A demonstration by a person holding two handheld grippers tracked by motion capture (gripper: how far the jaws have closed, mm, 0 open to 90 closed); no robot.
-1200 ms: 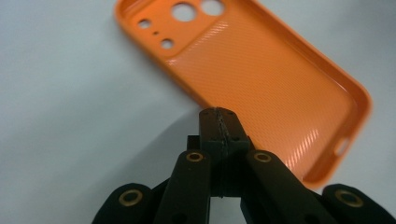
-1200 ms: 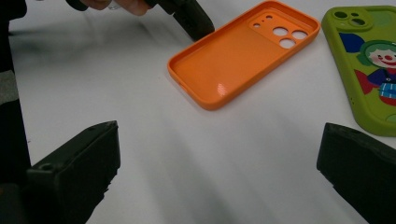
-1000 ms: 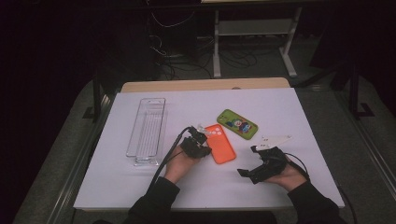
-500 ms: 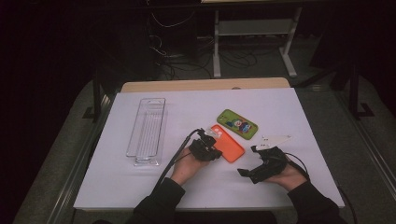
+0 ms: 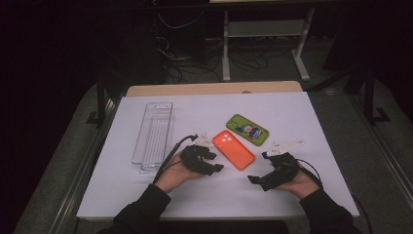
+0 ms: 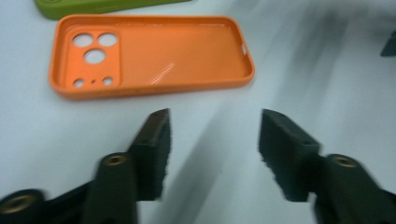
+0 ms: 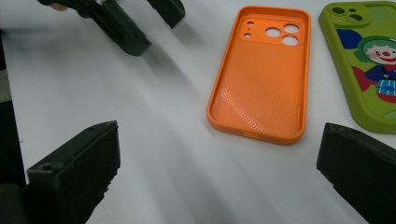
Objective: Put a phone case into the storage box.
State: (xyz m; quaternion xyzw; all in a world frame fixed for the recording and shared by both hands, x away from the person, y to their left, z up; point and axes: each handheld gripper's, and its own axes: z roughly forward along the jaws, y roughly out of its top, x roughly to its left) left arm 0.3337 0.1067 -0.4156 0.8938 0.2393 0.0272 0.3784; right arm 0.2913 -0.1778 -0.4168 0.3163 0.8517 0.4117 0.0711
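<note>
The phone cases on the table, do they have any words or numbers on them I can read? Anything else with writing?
No words or numbers can be read anywhere.
Orange phone case: plain, no print, just camera holes.
Green phone case: a cartoon clown picture, but no letters visible.
Clear plastic tray: no label to be seen.
Left gripper and right gripper: black, no markings visible.
</note>
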